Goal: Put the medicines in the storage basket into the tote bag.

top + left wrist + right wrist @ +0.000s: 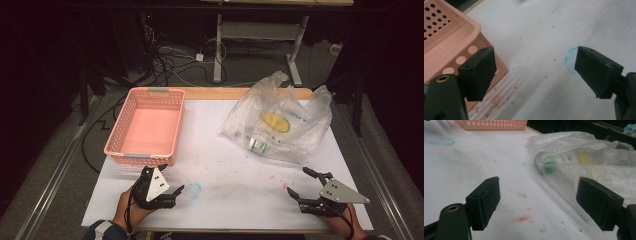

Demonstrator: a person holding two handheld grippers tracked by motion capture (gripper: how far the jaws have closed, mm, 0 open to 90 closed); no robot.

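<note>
High view: both tools rest low at the near edge of the tabletop, left tool just before the empty pink basket, right tool facing the clear plastic bag of items. Each has its jaws spread apart and holds nothing, probably poised to start emptying the bag into the basket.

The high view looks forward and down over the whole table. Each gripper view sits low and close to the tabletop, looking along its own jaws. The left one faces the pink basket; the right one faces the plastic bag, both also in the high view.
</note>
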